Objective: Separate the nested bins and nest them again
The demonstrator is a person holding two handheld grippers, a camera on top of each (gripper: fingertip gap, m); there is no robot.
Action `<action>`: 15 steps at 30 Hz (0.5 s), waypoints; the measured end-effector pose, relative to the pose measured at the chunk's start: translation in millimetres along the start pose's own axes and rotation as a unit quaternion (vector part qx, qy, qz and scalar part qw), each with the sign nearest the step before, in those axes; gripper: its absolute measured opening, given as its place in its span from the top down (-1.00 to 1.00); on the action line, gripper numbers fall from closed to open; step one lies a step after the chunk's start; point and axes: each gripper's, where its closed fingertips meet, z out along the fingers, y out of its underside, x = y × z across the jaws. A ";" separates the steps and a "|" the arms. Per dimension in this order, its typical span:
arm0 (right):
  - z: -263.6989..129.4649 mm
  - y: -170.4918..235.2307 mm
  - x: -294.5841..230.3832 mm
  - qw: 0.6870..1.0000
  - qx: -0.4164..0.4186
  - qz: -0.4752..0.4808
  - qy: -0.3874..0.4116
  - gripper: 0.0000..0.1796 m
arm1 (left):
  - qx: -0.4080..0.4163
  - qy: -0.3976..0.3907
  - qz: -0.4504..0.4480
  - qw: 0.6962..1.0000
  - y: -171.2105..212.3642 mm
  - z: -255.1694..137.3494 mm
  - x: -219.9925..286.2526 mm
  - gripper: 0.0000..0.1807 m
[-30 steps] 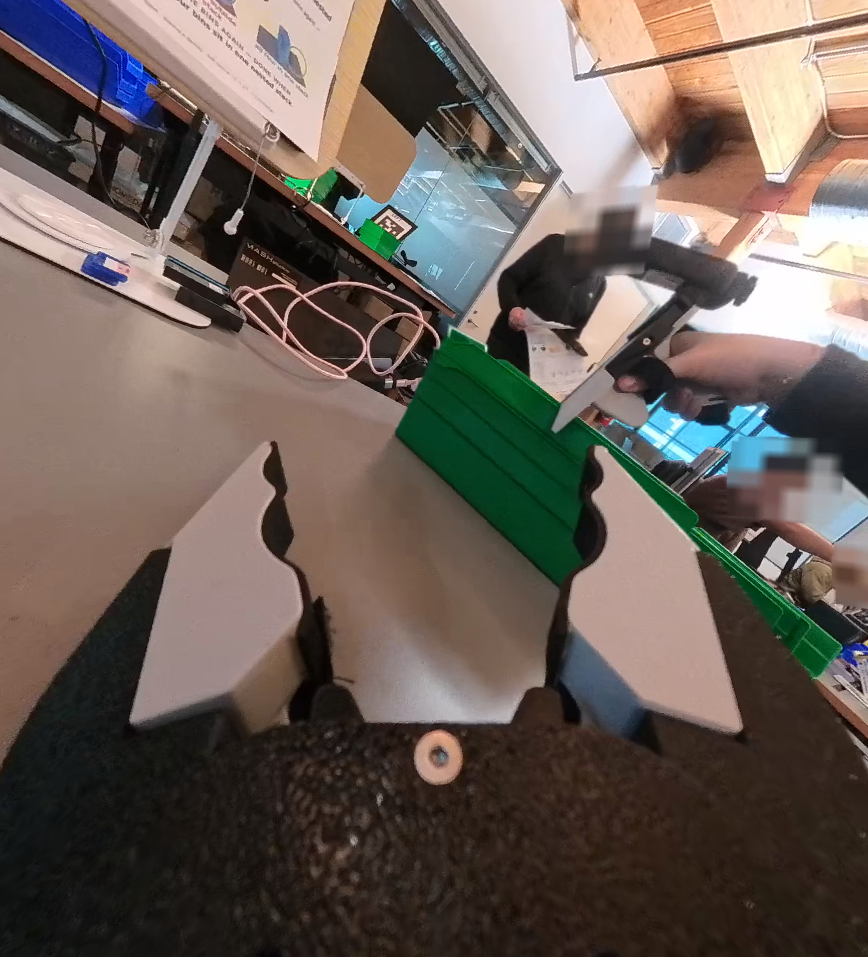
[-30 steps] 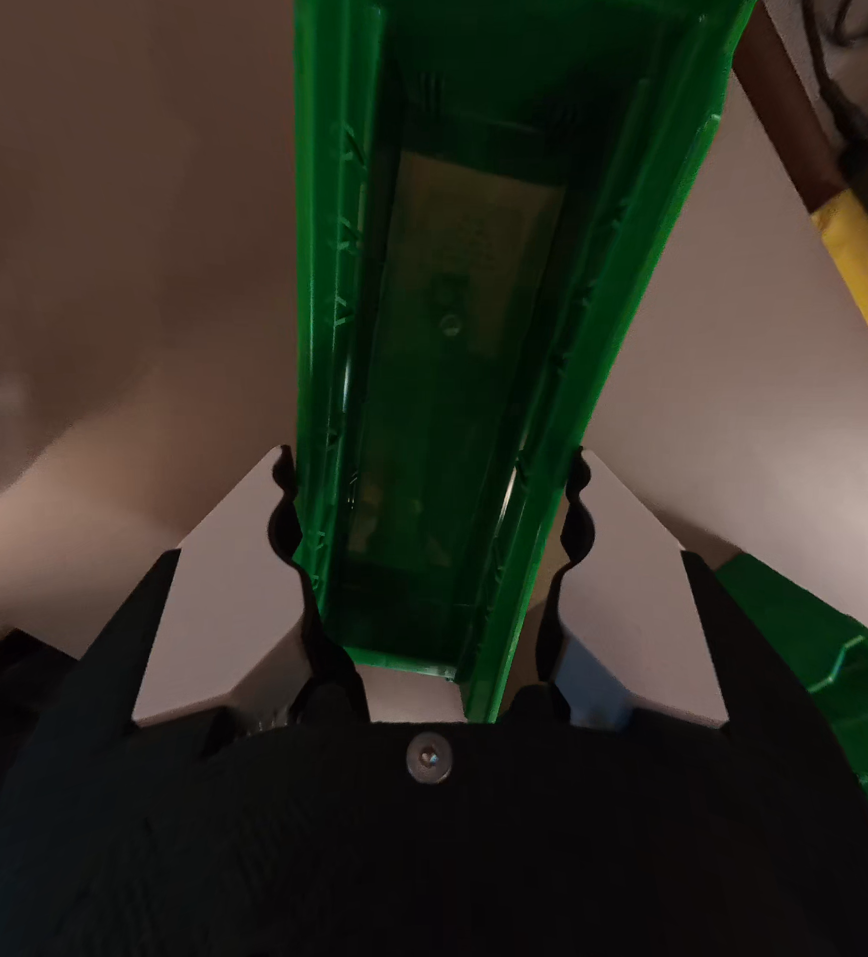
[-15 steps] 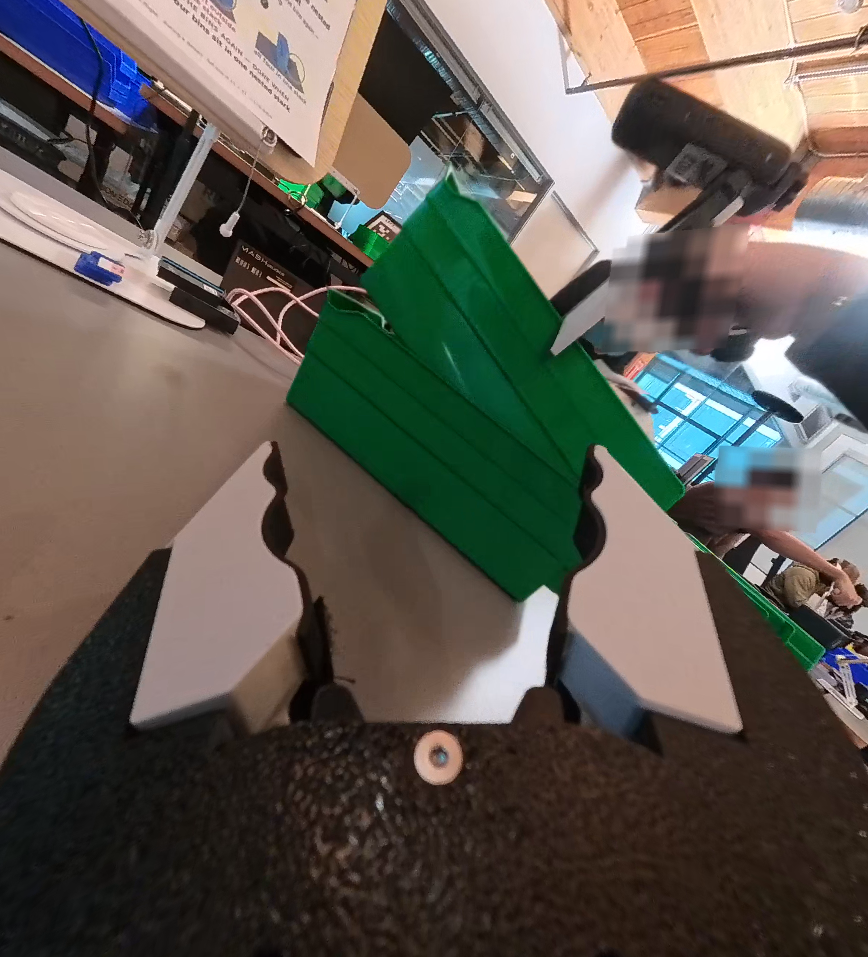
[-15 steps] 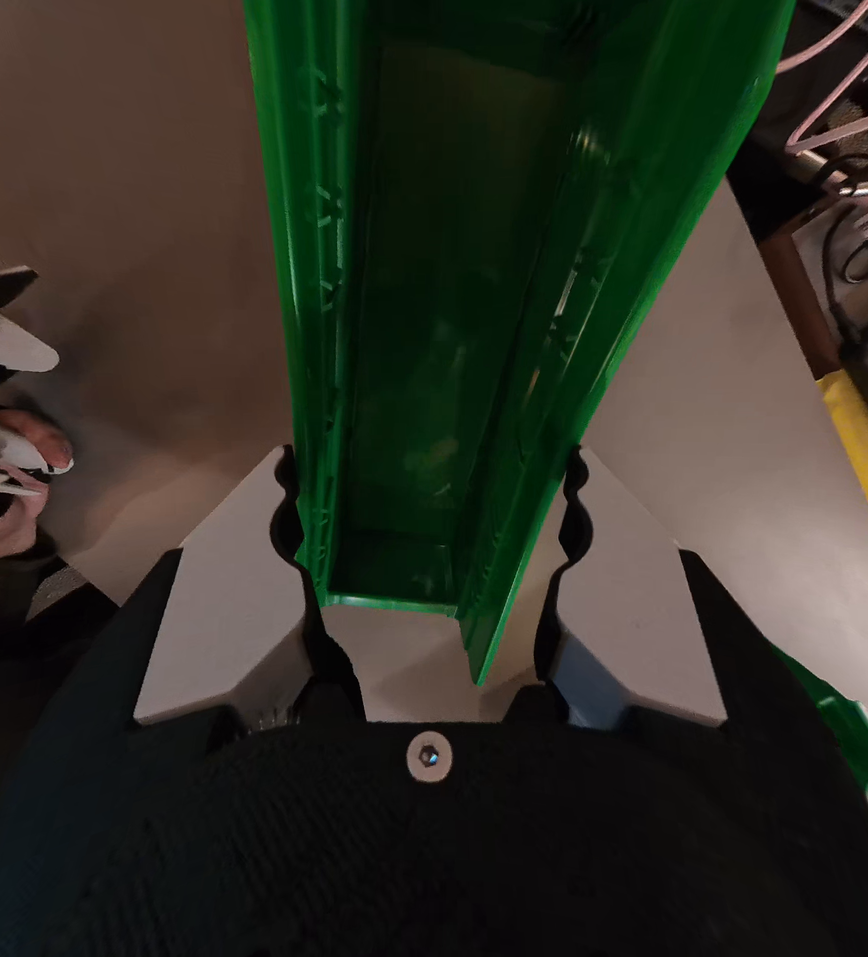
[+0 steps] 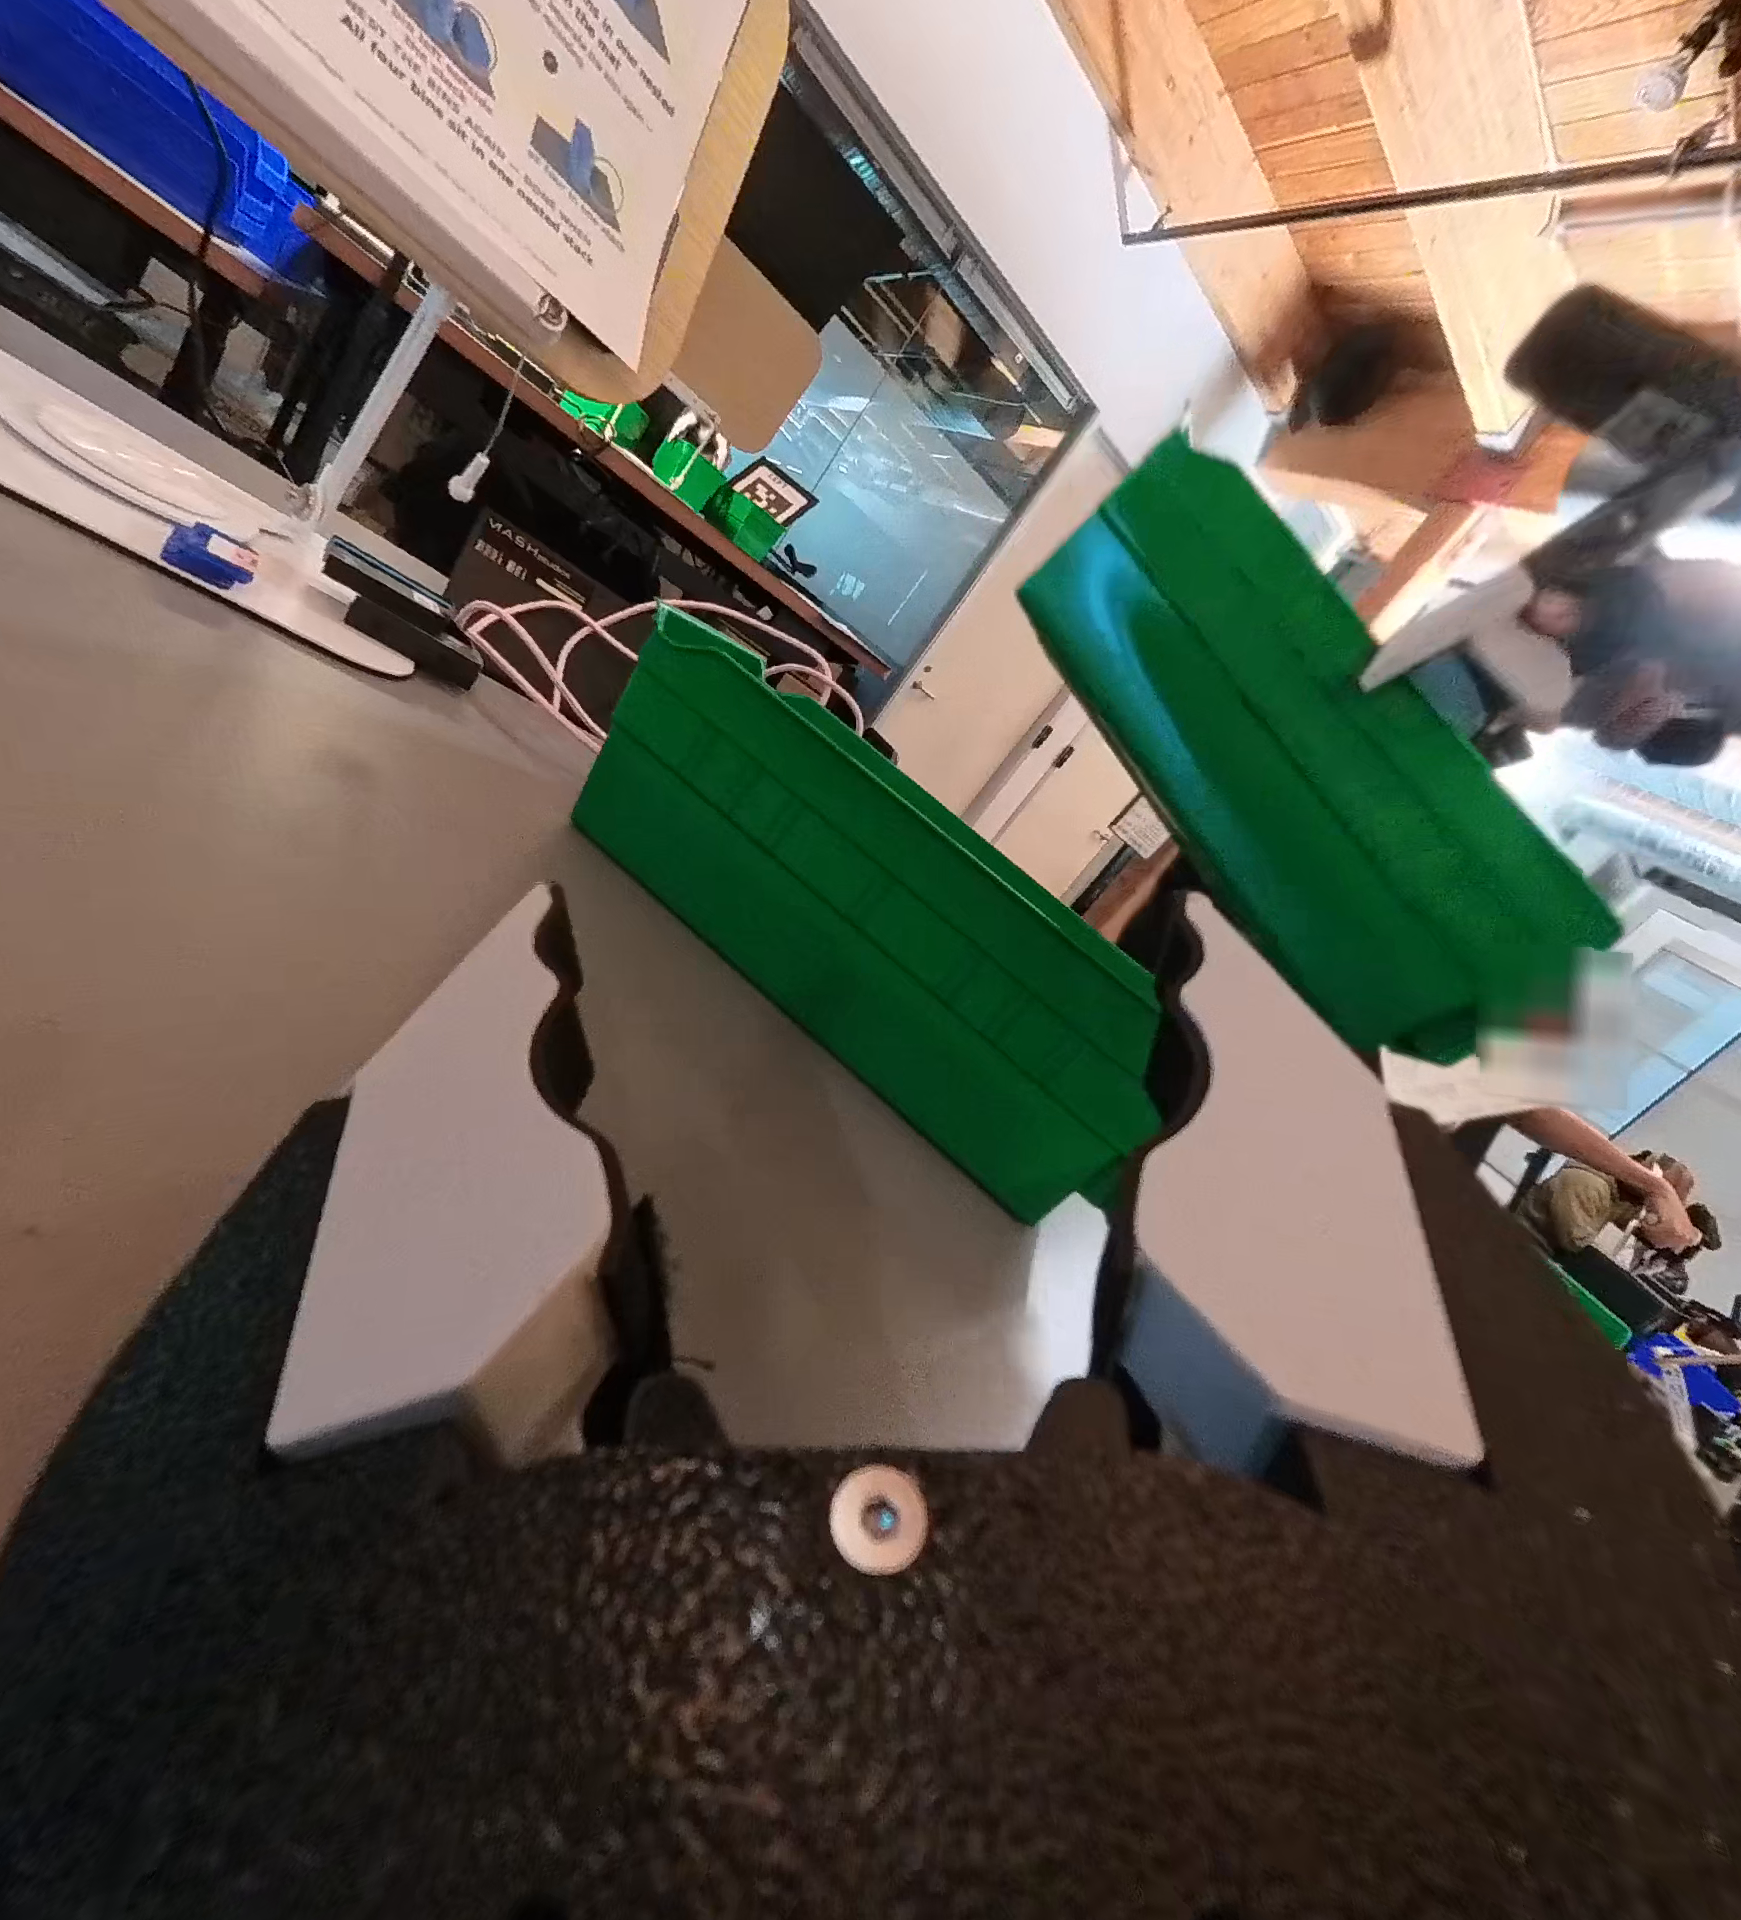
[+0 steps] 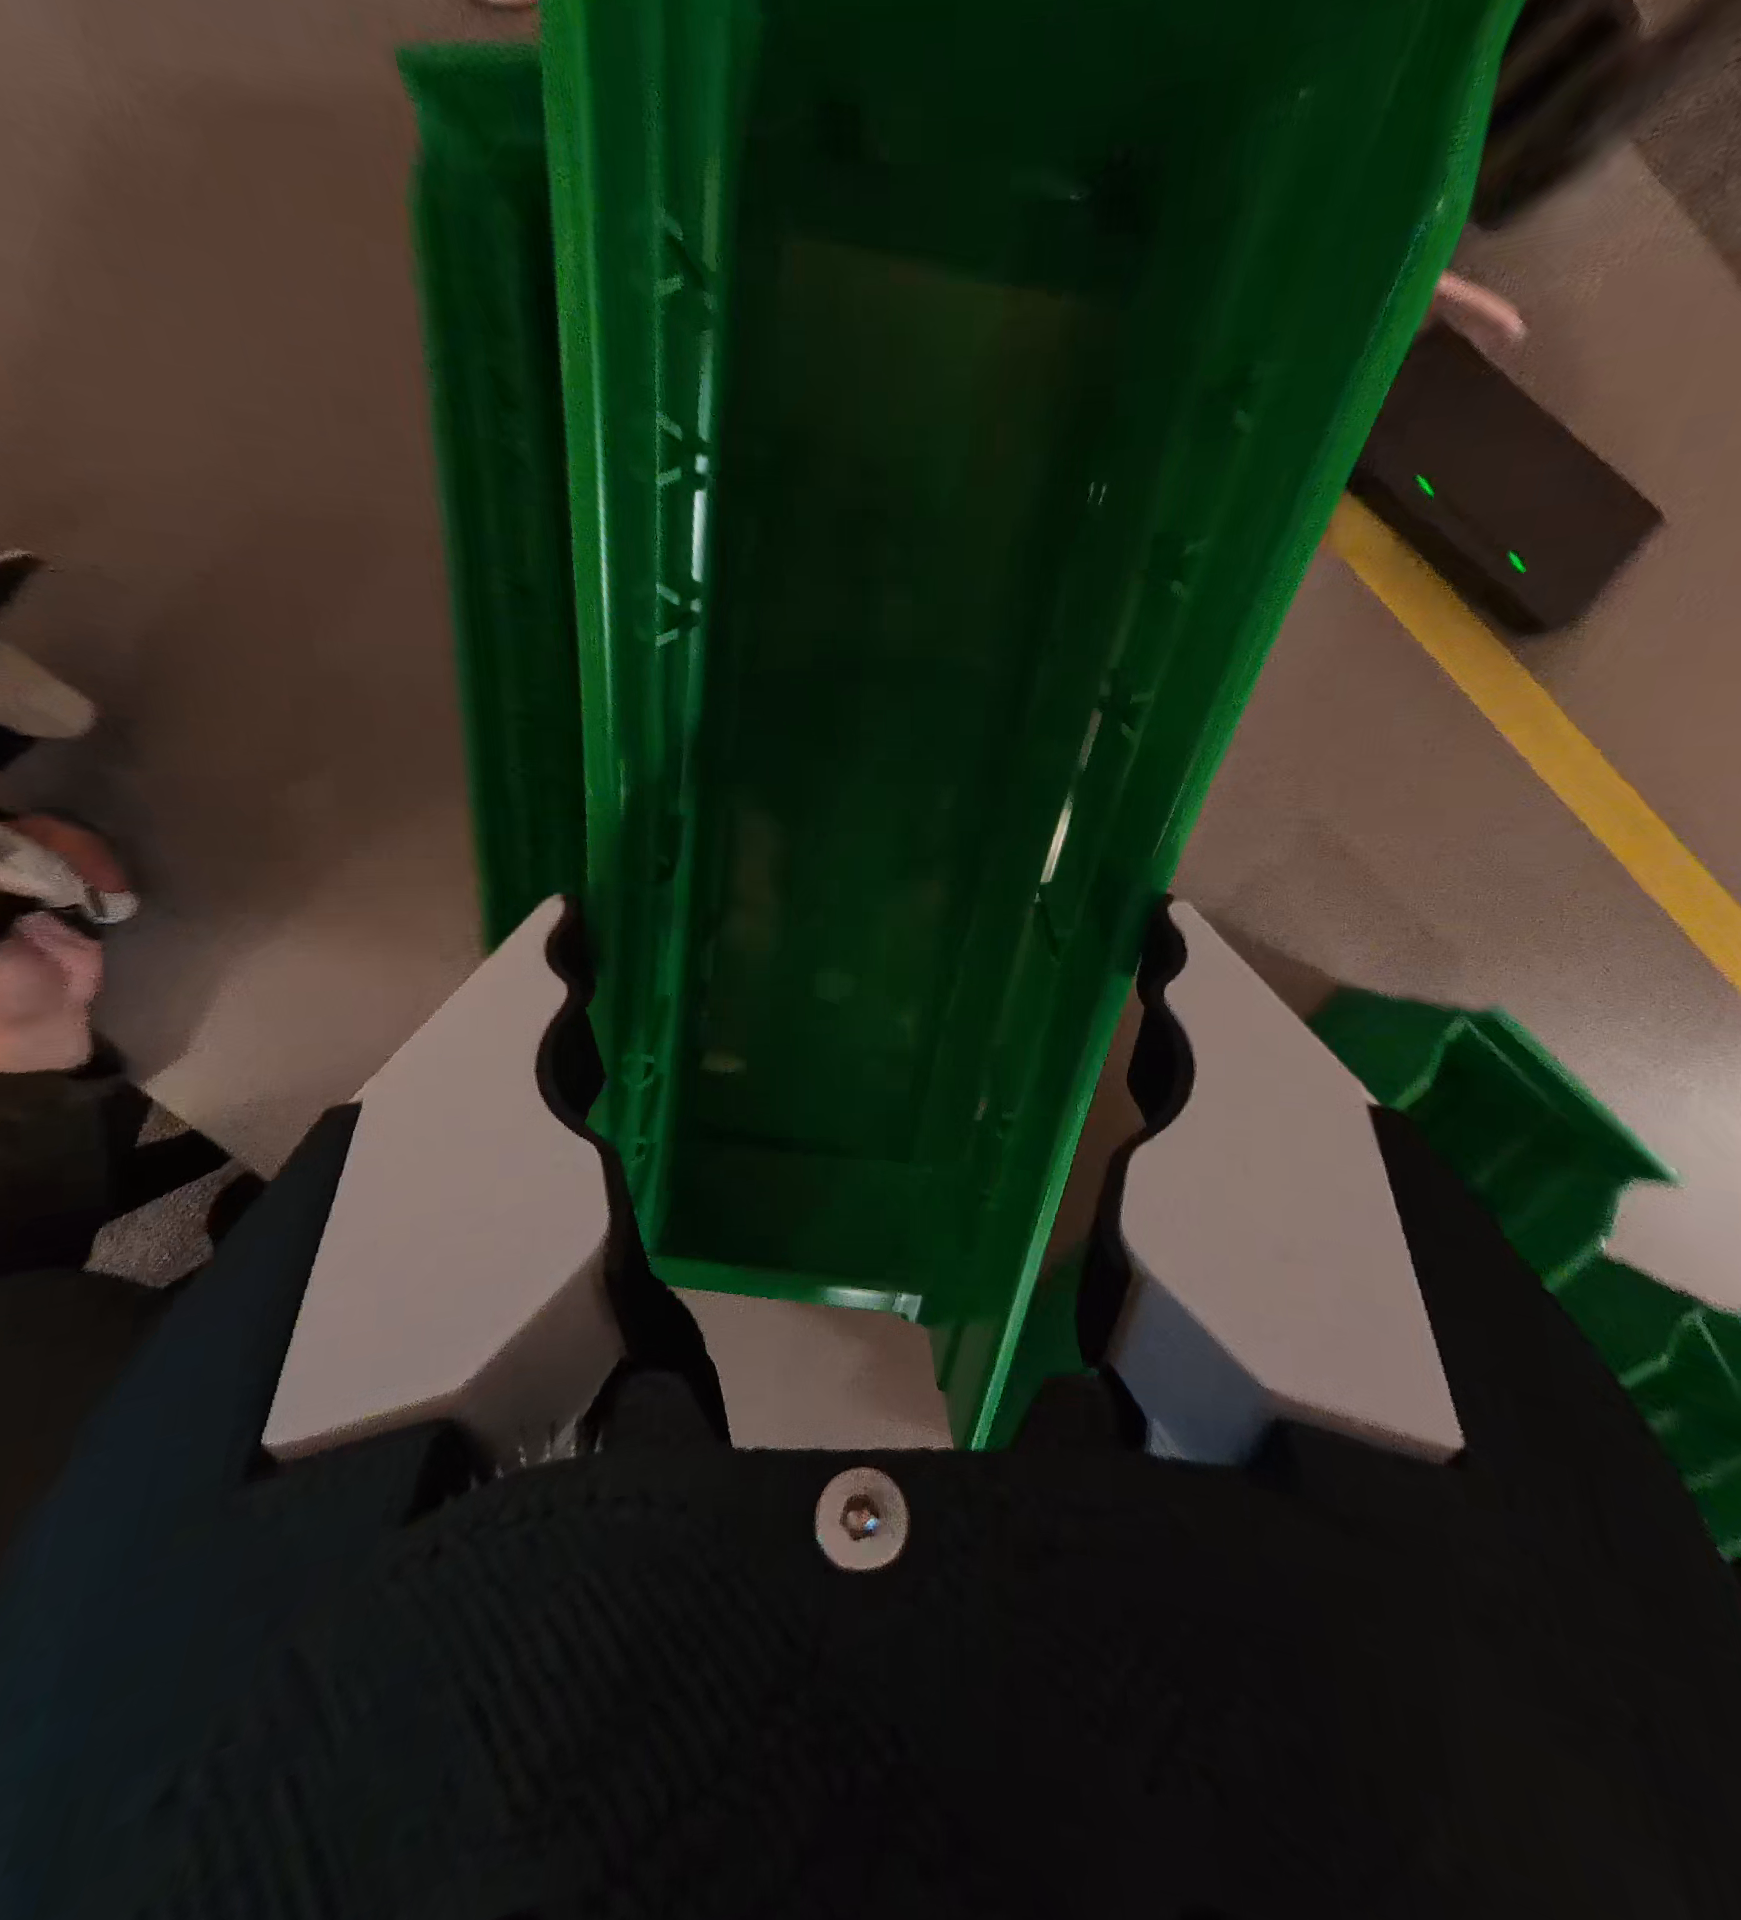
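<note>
Green lifted bin [image 5: 1302,748], clamped in our right gripper [image 6: 861,1091], now clear of the bin stack [image 5: 866,935]; left gripper [image 5: 861,1049] stays open.

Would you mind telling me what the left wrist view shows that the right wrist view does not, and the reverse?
Only the left wrist view shows the lifted bin from outside, clear of the bins on the table, plus pink cables. Only the right wrist view shows that bin's interior, the right gripper around it, and a yellow strip. Both show green bins and the grey table.
</note>
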 end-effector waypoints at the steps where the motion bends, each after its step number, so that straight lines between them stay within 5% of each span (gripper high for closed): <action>1: 1.6 10.9 12.8 1.000 -0.002 0.014 0.008 -0.17 | 0.000 0.000 -0.001 1.000 0.1 0.1 -0.1 -0.20; 12: 104.6 129.6 84.1 0.986 -0.113 0.107 0.053 -0.20 | -0.015 0.003 -0.002 1.000 5.3 2.1 1.1 -0.20; 15: 115.7 136.7 91.6 0.986 -0.087 0.124 0.064 -0.27 | -0.018 0.001 0.005 1.000 6.5 2.5 1.8 -0.19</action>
